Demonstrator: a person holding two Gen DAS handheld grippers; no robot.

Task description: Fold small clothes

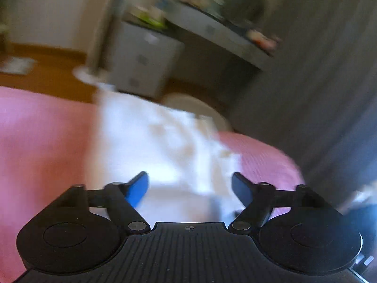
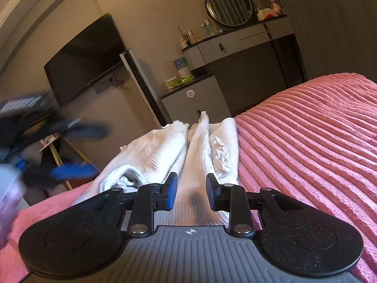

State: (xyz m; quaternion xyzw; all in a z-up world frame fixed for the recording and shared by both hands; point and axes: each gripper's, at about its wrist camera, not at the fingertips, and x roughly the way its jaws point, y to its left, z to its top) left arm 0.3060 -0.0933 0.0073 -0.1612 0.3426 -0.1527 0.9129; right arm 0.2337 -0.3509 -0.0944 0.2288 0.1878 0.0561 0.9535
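We see the white knit garment lying on the pink bedspread, the dressing table beyond. Our right gripper clamps a fold of it; our left gripper stands wide apart above the cloth, holding nothing. Only the right view shows the round mirror and television sharply.

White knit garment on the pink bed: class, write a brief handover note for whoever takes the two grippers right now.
Left gripper: open, nothing between its pads, above the white knit garment.
Right gripper: low over a strip of the garment with its jaws partly apart; whether it pinches the cloth cannot be told.
Garment: on the pink bedspread, bunched into uneven lengthwise folds.
Done: a rough first fold.
Left: flatten it, finish the fold, tidy the edges.
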